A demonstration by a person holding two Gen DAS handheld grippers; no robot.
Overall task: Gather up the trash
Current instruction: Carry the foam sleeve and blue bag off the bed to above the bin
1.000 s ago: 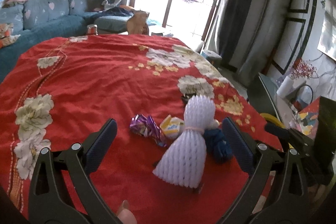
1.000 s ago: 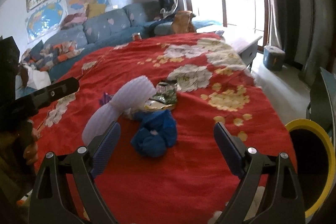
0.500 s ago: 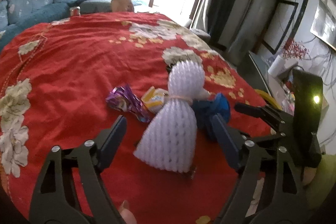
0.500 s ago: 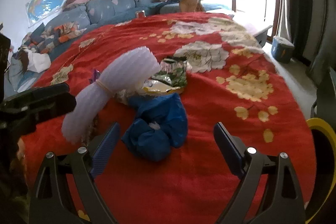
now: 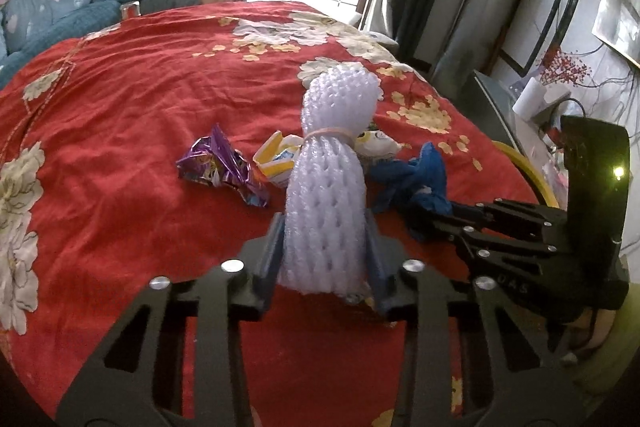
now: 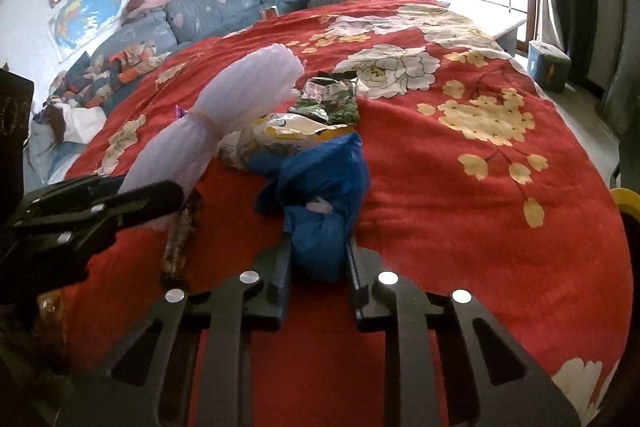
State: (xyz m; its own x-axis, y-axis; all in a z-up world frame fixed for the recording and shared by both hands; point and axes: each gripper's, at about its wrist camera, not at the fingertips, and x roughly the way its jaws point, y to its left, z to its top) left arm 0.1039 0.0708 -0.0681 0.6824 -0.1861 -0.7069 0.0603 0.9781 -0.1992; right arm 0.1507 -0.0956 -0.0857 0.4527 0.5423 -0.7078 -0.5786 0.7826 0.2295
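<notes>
**Both tools now clamped on trash**

The white foam fruit-net bundle tied with a rubber band (image 5: 329, 187) lies on the red floral cloth (image 5: 120, 99) of the desk, its near end pinched by the left tool (image 5: 325, 259), which stood spread a second ago. Just right of it, the crumpled blue plastic bag (image 6: 320, 199) is squeezed in the right tool (image 6: 318, 267), also spread before. Both tools reach forward, low over the cloth. A purple foil wrapper (image 5: 220, 167) and yellow snack packet (image 6: 280, 139) lie nearby.
</notes>
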